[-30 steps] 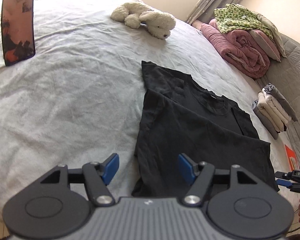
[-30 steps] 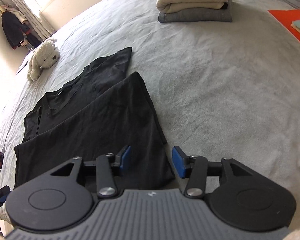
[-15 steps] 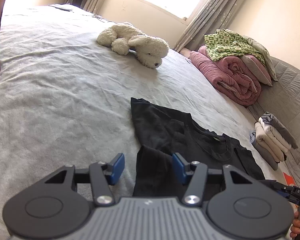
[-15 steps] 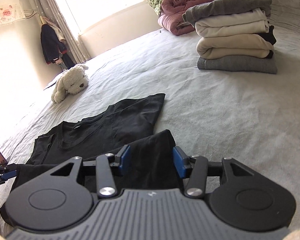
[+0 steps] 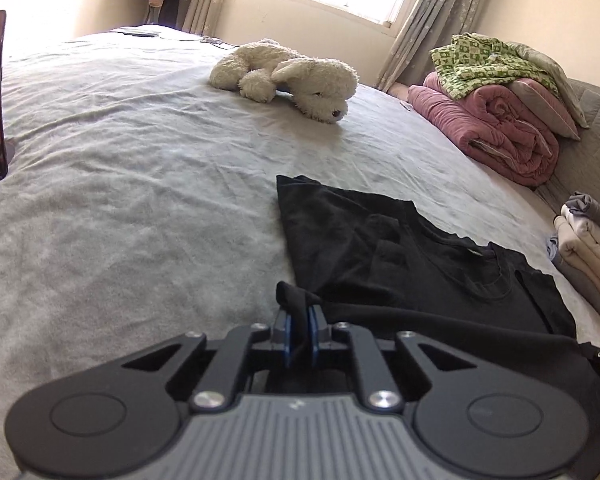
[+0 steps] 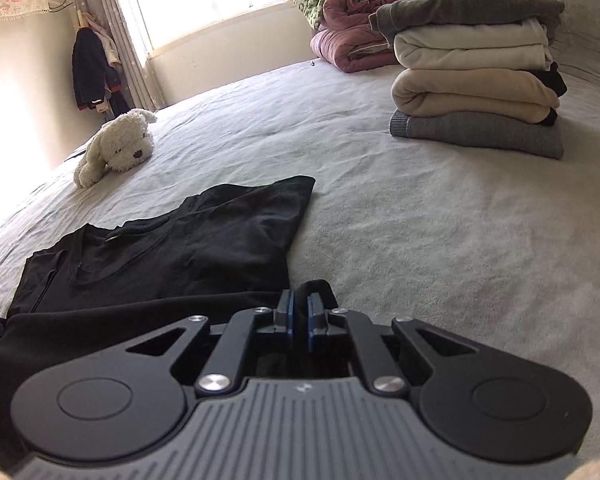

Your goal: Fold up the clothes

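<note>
2 hand-held grippers, left [image 5: 299, 330] and right [image 6: 299, 317], each freshly clenched on black T-shirt [image 5: 380, 248] hem.

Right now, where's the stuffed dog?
The stuffed dog lies on the far part of the bed near the window, beyond the black T-shirt; it appears upper-centre in the left view, left in the right view.
</note>
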`<state>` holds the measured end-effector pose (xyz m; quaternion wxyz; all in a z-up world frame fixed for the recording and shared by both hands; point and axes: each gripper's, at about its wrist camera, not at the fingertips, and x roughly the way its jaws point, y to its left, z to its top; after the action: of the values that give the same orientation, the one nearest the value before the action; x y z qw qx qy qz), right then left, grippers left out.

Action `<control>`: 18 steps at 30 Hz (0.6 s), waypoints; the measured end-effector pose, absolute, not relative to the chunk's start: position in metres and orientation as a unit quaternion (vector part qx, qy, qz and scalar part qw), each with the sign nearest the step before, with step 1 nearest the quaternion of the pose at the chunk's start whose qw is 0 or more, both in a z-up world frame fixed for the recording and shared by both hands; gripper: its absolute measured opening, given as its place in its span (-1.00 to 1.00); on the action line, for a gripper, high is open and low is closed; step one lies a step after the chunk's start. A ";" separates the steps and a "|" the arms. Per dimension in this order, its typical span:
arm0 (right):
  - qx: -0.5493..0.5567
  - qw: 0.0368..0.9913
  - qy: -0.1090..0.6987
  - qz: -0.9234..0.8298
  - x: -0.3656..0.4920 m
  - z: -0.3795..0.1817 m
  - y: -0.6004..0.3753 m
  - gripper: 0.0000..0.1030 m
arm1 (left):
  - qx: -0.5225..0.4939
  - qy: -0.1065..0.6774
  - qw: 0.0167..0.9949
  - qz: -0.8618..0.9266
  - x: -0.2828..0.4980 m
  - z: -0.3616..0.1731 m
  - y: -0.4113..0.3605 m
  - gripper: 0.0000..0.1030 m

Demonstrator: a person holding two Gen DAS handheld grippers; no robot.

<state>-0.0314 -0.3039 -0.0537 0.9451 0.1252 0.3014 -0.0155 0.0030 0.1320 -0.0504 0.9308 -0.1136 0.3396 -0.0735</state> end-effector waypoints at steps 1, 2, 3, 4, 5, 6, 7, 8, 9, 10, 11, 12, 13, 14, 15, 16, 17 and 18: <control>0.118 0.946 0.302 -0.025 -0.031 -0.050 -0.301 -0.59 | -0.111 0.339 0.932 -0.063 0.004 -0.045 0.133 -0.42; 0.107 0.947 0.301 -0.041 -0.030 -0.045 -0.296 -0.31 | -0.106 0.340 0.933 -0.055 0.005 -0.040 0.134 -0.33; 0.091 0.949 0.295 -0.065 -0.030 -0.041 -0.291 0.05 | -0.097 0.332 0.937 -0.045 0.007 -0.033 0.134 -0.28; 0.076 0.951 0.287 -0.086 -0.030 -0.037 -0.285 0.14 | -0.087 0.322 0.942 -0.034 0.008 -0.025 0.133 -0.28; 0.070 0.952 0.284 -0.091 -0.029 -0.034 -0.280 0.18 | -0.077 0.310 0.947 -0.028 0.009 -0.020 0.132 -0.26; 0.067 0.953 0.283 -0.090 -0.027 -0.031 -0.274 0.18 | -0.068 0.298 0.952 -0.025 0.010 -0.014 0.129 -0.18; 0.063 0.953 0.282 -0.089 -0.025 -0.029 -0.269 0.18 | -0.064 0.289 0.955 -0.028 0.011 -0.009 0.126 -0.12; 0.060 0.954 0.281 -0.088 -0.023 -0.026 -0.264 0.22 | -0.065 0.283 0.956 -0.037 0.013 -0.007 0.123 -0.09; 0.061 0.954 0.281 -0.081 -0.020 -0.025 -0.258 0.32 | -0.066 0.278 0.957 -0.046 0.015 -0.005 0.120 0.01; 0.062 0.955 0.281 -0.075 -0.016 -0.025 -0.253 0.39 | -0.069 0.276 0.957 -0.054 0.018 -0.004 0.116 0.11; 0.060 0.955 0.281 -0.070 -0.010 -0.025 -0.247 0.47 | -0.072 0.274 0.957 -0.062 0.021 -0.005 0.113 0.14; 0.057 0.955 0.282 -0.066 -0.004 -0.025 -0.241 0.48 | -0.074 0.275 0.956 -0.065 0.026 -0.006 0.109 0.22; 0.055 0.955 0.284 -0.064 0.003 -0.025 -0.236 0.48 | -0.077 0.276 0.956 -0.067 0.030 -0.008 0.106 0.31; 0.056 0.955 0.285 -0.064 0.009 -0.025 -0.231 0.48 | -0.082 0.279 0.954 -0.064 0.035 -0.012 0.103 0.34; 0.061 0.954 0.286 -0.063 0.016 -0.024 -0.228 0.48 | -0.088 0.284 0.953 -0.060 0.041 -0.017 0.100 0.40; 0.069 0.954 0.287 -0.060 0.020 -0.024 -0.226 0.48 | -0.091 0.290 0.951 -0.060 0.045 -0.021 0.097 0.46; 0.077 0.953 0.287 -0.057 0.024 -0.023 -0.224 0.51 | -0.094 0.297 0.948 -0.061 0.049 -0.026 0.095 0.48; 0.085 0.952 0.288 -0.052 0.028 -0.023 -0.222 0.57 | -0.091 0.305 0.946 -0.061 0.052 -0.030 0.091 0.51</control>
<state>0.0284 -0.2224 -0.0225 0.9525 0.0850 0.2878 -0.0523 0.0518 0.0907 -0.0305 0.9462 -0.0907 0.3046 -0.0611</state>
